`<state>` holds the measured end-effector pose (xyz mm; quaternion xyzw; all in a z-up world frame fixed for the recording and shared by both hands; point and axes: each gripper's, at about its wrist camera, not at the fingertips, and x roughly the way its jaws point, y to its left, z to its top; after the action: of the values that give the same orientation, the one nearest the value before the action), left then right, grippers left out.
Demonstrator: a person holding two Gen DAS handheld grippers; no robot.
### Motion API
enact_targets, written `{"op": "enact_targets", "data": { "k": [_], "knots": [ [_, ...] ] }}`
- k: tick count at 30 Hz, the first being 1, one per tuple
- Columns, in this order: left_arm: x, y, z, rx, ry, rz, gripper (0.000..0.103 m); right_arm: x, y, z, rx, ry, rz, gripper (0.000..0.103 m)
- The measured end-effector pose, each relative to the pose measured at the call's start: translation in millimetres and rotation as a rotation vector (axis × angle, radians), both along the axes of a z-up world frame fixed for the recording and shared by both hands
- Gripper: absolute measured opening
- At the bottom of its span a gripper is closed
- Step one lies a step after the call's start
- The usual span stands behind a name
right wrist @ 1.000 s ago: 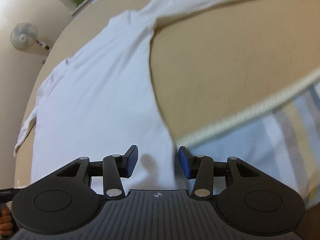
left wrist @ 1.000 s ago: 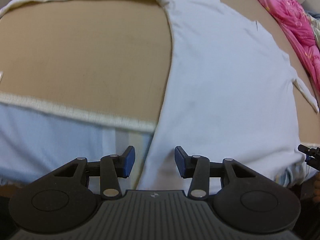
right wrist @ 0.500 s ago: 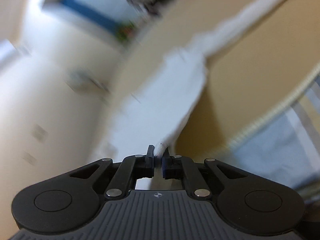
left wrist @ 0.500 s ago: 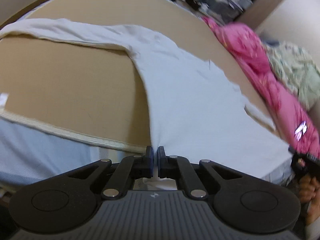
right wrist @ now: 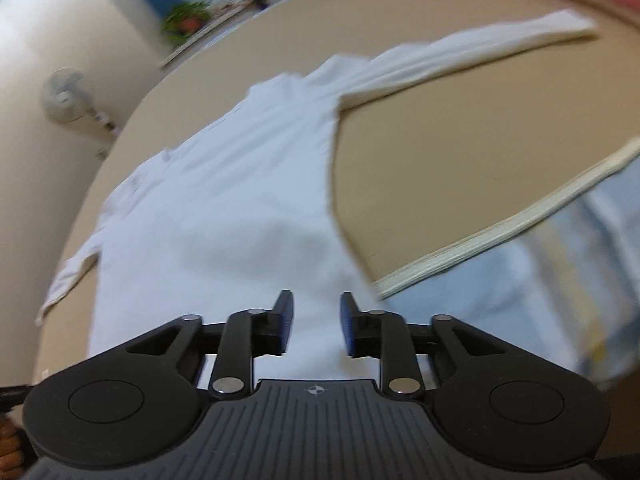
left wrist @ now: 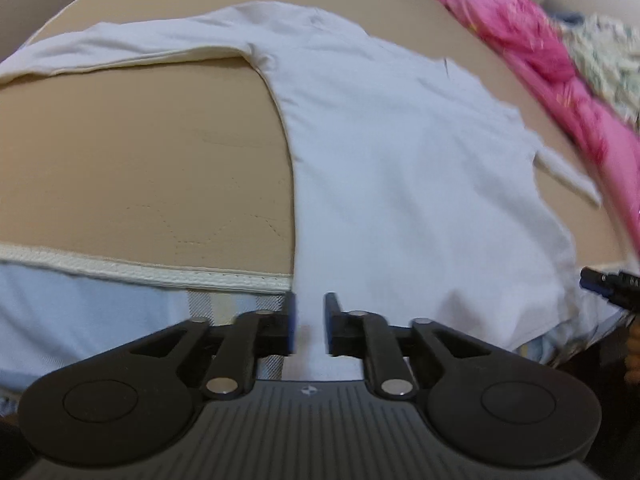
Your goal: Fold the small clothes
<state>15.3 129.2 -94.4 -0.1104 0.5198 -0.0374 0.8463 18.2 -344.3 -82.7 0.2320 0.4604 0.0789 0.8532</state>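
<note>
On top of the tan mattress (left wrist: 140,152) a white long-sleeved shirt (left wrist: 400,168) lies spread flat, its hem draped over the near piped edge and one sleeve (left wrist: 120,48) stretched along the far side. Both grippers hover at that hem. The left gripper (left wrist: 309,324) has just been opening; its blue-padded fingers (left wrist: 291,322) stand a little apart with white cloth seen in the gap, the pads not pressing it. The right gripper (right wrist: 316,326) has likewise just been opening, fingers (right wrist: 285,320) parted over the hem, gripping nothing. Pink bedding (left wrist: 540,52) lies beyond the shirt, and a wall fan (right wrist: 66,98) shows in the right wrist view.
</note>
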Motion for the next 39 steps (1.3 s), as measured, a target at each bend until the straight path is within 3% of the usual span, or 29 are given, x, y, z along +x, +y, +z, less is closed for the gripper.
{"op": "enact_targets", "data": {
  "k": [2,4,8,10,11,13,14,15,19,21,23,25,26,28,31,33,34,35,37,39],
  "knots": [
    [1.8,-0.8,-6.9,0.03,0.029,0.012,0.035,8.1,5.9,-9.9,-0.123,0.041,-0.021,0.031],
    [7.5,2.2,-19.0,-0.001,0.085,0.022,0.035,11.6,1.7,-13.4,-0.184,0.063,-0.044,0.031],
    [8.1,-1.6,-36.7,-0.002,0.155,-0.013,0.034,11.2,-6.8,-16.5,-0.203,0.087,-0.089,0.038],
    [8.8,-8.0,-42.9,0.021,0.171,-0.033,0.027,0.6,-20.5,-24.5,-0.21,0.133,-0.11,0.039],
    [8.0,-10.9,-42.9,0.028,0.164,-0.047,0.011,2.6,-20.8,-28.9,-0.191,0.157,-0.108,0.039],
    [5.0,-13.8,-38.6,0.035,0.144,-0.066,0.005,0.0,-23.6,-39.0,-0.136,0.191,-0.076,0.04],
    [1.6,-11.3,-33.8,0.041,0.125,-0.059,0.005,-0.9,-21.6,-39.2,-0.132,0.191,-0.057,0.029],
    [-1.3,-8.4,-27.3,0.046,0.1,-0.048,0.004,-2.9,-20.6,-37.1,-0.14,0.18,-0.043,0.005],
    [-29.5,21.0,3.4,-0.002,-0.009,0.018,0.004,-16.9,-37.7,-19.6,0.003,0.11,-0.09,0.005],
    [-36.0,31.9,0.8,-0.017,0.015,0.045,0.004,-25.2,-51.2,-12.6,0.088,0.1,-0.131,0.005],
    [-33.7,27.1,-7.2,0.02,0.052,0.021,0.006,-25.9,-56.2,-19.1,0.111,0.161,-0.151,0.005],
    [-28.7,16.6,-16.0,0.088,0.095,-0.006,0.006,-18.4,-46.3,-28.9,-0.009,0.23,-0.152,0.007],
    [-27.3,14.7,-16.3,0.12,0.087,0.003,0.006,-13.8,-36.7,-30.0,-0.124,0.241,-0.158,0.01],
    [-26.2,13.5,-7.5,0.098,0.014,0.015,0.008,-13.7,-22.8,-21.4,-0.278,0.164,-0.167,0.012],
    [-20.9,5.5,0.3,0.037,-0.055,-0.035,0.012,-14.9,3.4,1.1,-0.279,-0.04,-0.072,0.02],
    [-11.3,-6.7,-7.8,0.05,-0.028,-0.068,0.015,-10.5,23.5,2.2,-0.23,-0.093,0.036,0.043],
    [-3.5,-13.3,-15.3,0.057,0.009,-0.073,0.019,-7.0,30.2,-4.1,-0.191,-0.065,0.084,0.047],
    [3.5,-18.1,-28.4,0.082,0.08,-0.079,0.031,-0.6,36.7,-15.9,-0.163,-0.001,0.128,0.049],
    [12.0,-27.2,-49.0,0.142,0.168,-0.093,0.031,14.8,53.3,-49.0,-0.228,0.185,0.173,0.049],
    [15.2,-27.0,-40.5,0.139,0.119,-0.064,0.031,17.3,59.9,-47.5,-0.267,0.181,0.165,0.046]
  ]
}}
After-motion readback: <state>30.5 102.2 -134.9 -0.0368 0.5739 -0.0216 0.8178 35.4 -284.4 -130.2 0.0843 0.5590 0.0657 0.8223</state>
